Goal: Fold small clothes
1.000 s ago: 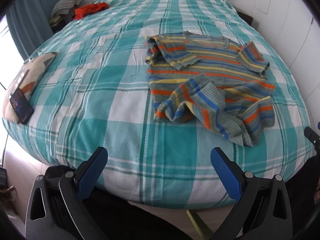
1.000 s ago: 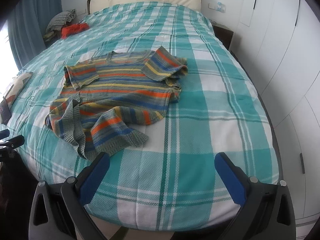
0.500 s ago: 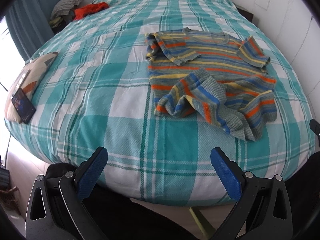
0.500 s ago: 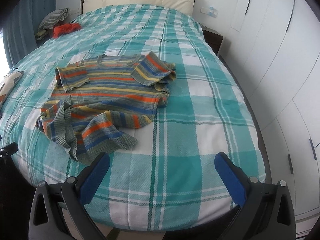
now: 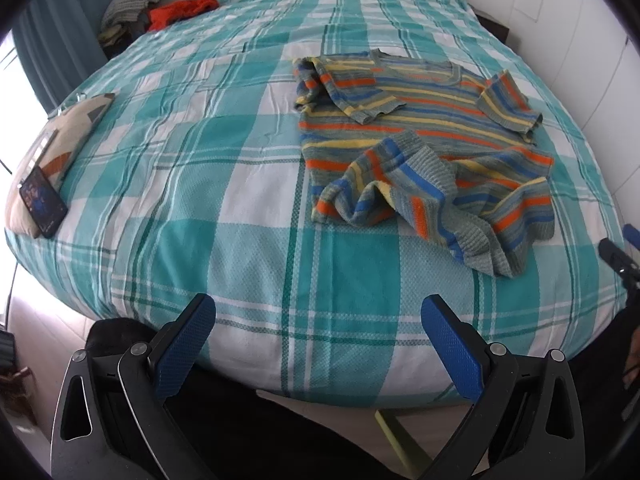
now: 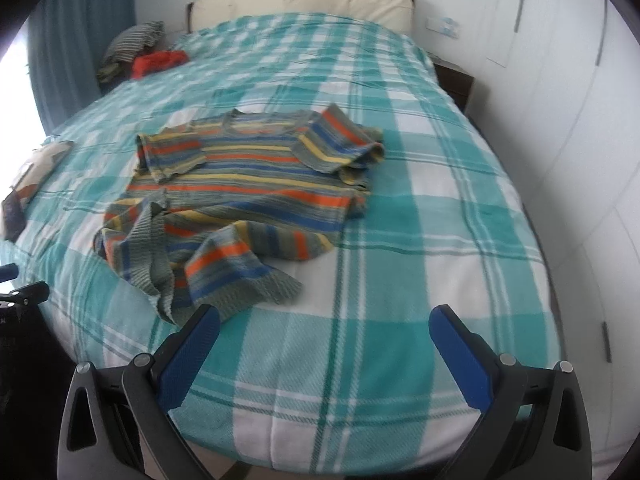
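Both grippers hang spread wide and hold nothing: our left gripper [image 5: 316,344] sits above the foot edge of the bed [image 5: 256,272], and our right gripper [image 6: 325,354] does the same further along that edge, its left blue pad [image 6: 188,360] just short of the garment's hem. Neither touches cloth.

We see the striped knit sweater [image 5: 424,136] lying on the teal and white checked bedspread, neckline towards the headboard [image 6: 304,0]. From the left wrist view it lies to the right of centre; from the right wrist view [image 6: 248,184] it lies left of centre, so it sits between our two grippers and closer to the foot of the bed than to the head. Both short sleeves are turned inward over the chest. The bottom part is rumpled and partly flipped up, with the ribbed hem [image 6: 156,256] bunched into loose folds near the bed edge.

At the left side of the bed a patterned cushion [image 5: 68,136] carries a dark phone [image 5: 43,202]. Far off, at the upper left corner, an orange-red garment [image 5: 180,10] lies beside a grey striped one [image 5: 132,0]. White wardrobe doors [image 6: 576,120] run along the right side. The right wrist view is slightly blurred.
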